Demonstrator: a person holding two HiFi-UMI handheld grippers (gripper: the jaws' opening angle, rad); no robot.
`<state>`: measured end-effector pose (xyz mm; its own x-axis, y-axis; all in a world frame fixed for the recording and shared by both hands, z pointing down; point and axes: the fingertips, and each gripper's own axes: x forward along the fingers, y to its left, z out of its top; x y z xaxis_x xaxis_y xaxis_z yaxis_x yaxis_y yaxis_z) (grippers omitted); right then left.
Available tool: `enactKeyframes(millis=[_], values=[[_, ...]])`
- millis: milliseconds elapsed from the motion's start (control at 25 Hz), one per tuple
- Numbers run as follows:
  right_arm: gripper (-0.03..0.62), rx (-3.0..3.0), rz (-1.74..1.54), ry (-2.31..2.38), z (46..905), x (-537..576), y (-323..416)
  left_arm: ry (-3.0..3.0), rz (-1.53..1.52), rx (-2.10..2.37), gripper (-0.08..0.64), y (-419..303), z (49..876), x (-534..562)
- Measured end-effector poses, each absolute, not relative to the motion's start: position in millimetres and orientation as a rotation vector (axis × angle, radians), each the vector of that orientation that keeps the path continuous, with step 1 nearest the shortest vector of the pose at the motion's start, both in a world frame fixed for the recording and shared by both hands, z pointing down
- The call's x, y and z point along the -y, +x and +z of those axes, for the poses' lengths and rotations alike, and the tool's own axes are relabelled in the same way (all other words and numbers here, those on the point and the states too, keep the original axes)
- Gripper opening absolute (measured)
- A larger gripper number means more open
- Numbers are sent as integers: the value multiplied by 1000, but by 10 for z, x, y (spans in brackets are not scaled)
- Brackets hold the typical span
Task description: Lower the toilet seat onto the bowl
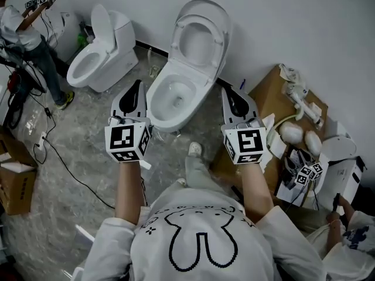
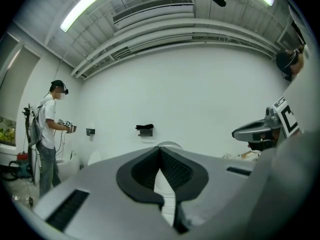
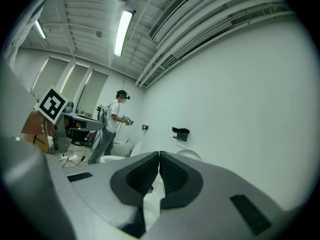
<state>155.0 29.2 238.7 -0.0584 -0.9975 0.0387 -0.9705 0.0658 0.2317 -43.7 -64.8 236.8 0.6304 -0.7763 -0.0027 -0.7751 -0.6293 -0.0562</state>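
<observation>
The white toilet stands against the wall, its seat (image 1: pixel 199 40) and lid raised upright above the open bowl (image 1: pixel 174 98). My left gripper (image 1: pixel 138 84) hovers beside the bowl's left rim, shut and holding nothing. On the bowl's right side my right gripper (image 1: pixel 227 91) is likewise shut and empty. Neither touches the toilet. In the left gripper view the pads (image 2: pixel 150 170) meet, with the top of the lid (image 2: pixel 170 145) just beyond them. The right gripper view has its pads (image 3: pixel 172 174) closed together and the lid (image 3: pixel 190 154) behind them.
A second toilet (image 1: pixel 99 54) stands to the left, with a person (image 1: pixel 26 40) beside it. Cables (image 1: pixel 58 154) cross the floor near a cardboard box (image 1: pixel 17 183). Cardboard with fittings (image 1: pixel 275 98) lies right of the bowl. Another person (image 1: pixel 345 230) crouches at lower right.
</observation>
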Motion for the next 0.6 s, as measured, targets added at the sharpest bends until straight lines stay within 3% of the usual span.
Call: enactKeyframes(millis=[600], values=[[29, 2147, -199, 1966, 2454, 1108, 2377, -2774, -48, -1393, 9, 219, 2420, 1893]])
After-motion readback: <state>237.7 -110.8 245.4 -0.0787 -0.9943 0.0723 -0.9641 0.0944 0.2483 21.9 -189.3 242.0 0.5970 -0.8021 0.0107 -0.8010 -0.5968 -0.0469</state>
